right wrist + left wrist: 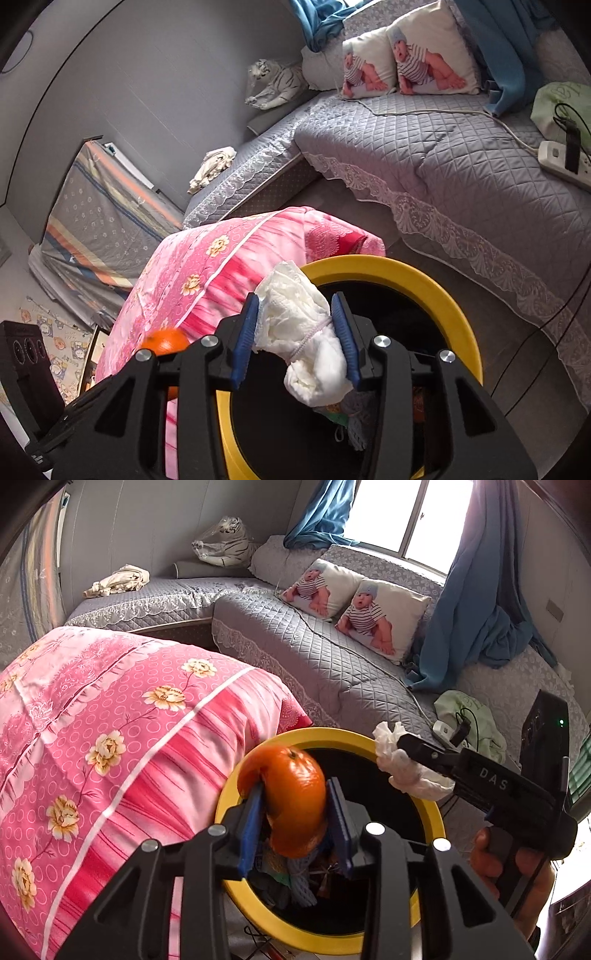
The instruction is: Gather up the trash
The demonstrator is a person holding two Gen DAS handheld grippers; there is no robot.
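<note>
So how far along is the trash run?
Done: earlier trash already lies inside the yellow-rimmed black bin. In hand: left hand-held gripper has orange peel between its pads, right hand-held gripper a crumpled white tissue, both over the opening. Left: dropping them.

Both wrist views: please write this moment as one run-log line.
left gripper: orange between jaws | right gripper: white tissue between jaws | both over yellow bin
</note>
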